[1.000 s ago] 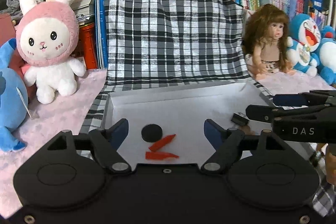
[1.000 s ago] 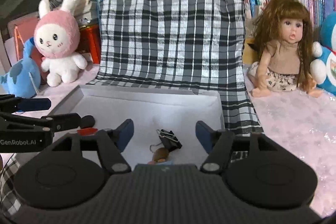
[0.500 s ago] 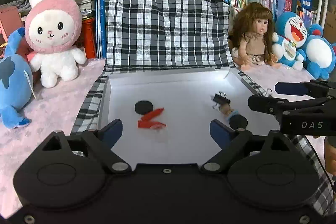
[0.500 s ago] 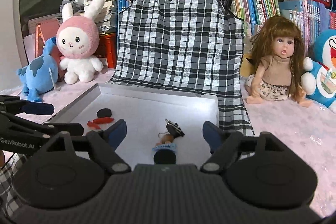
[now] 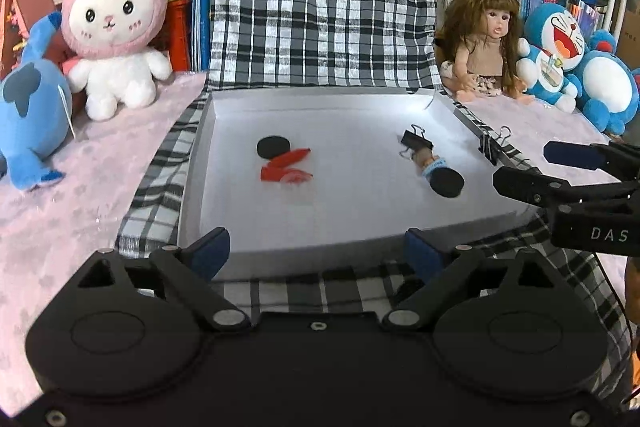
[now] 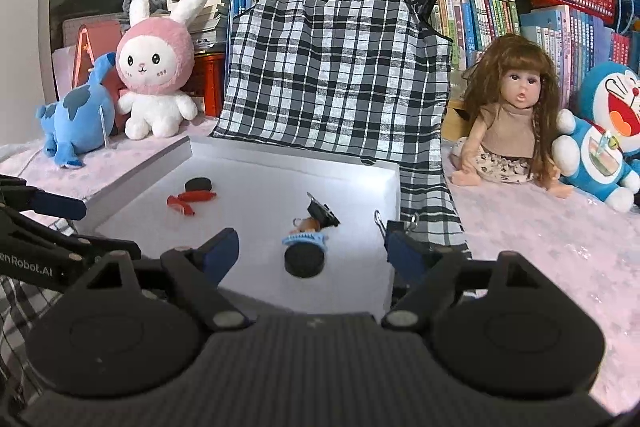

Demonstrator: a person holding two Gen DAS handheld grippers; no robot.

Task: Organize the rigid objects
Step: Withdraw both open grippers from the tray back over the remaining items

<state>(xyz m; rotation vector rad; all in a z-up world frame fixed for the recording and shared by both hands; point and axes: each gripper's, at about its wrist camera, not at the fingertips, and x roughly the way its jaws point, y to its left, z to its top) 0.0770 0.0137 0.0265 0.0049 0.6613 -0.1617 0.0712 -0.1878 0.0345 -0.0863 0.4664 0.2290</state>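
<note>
The white tray (image 5: 224, 163) holds a black disc (image 5: 273, 147) and red pieces (image 5: 286, 167) near its left wall, and a binder clip (image 5: 416, 141), small figure (image 5: 428, 161) and second black disc (image 5: 447, 182) toward its right wall. The left gripper (image 5: 318, 251) and the right gripper (image 6: 312, 253) hover at the near edge, both wide apart and holding nothing.

The tray (image 5: 400, 223) has low walls and is open from above. Bare floor lies down its middle, between the red pieces (image 5: 286, 167) with a black disc (image 5: 273, 147) on the left and the binder clip (image 5: 416, 141), figurine (image 5: 428, 161) and second disc (image 5: 447, 182) on the right. Another clip (image 5: 494, 145) stands up on the right wall. The plaid cloth (image 5: 320, 19) rises behind the far wall; bunny (image 5: 116, 19) and doll (image 5: 486, 43) flank it.
</note>
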